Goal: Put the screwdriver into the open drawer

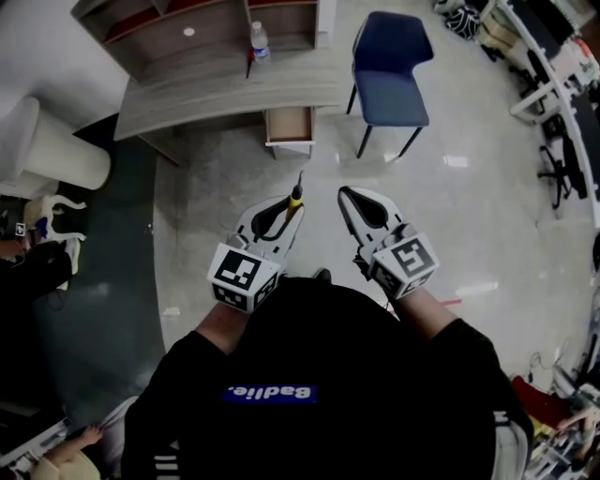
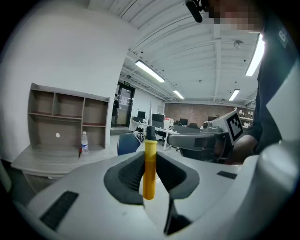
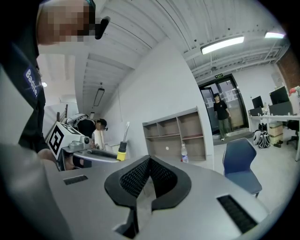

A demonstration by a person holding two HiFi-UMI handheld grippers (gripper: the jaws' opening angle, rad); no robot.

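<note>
Screwdriver (image 2: 149,171) sits clamped between the pads of the left gripper (image 1: 287,212). Its yellow handle stands upright between the jaws, and the dark collar and metal shaft project past the fingertips. From the head view the shaft points forward toward the desk (image 1: 234,92).

Right gripper (image 3: 150,164) is held just beside the left at about the same height, not touching it. Its jaws are closed together with nothing between the pads.

Open drawer (image 1: 289,125) is pulled out from under the front edge of the desk, ahead of both grippers and well apart from them, with bare polished floor between. The screwdriver is therefore in the air in front of the person, not at the drawer.

Other items noted: a water bottle (image 1: 260,41) standing on the desk before a shelf unit (image 1: 187,28), and a blue chair (image 1: 389,70) to the right of the drawer.
</note>
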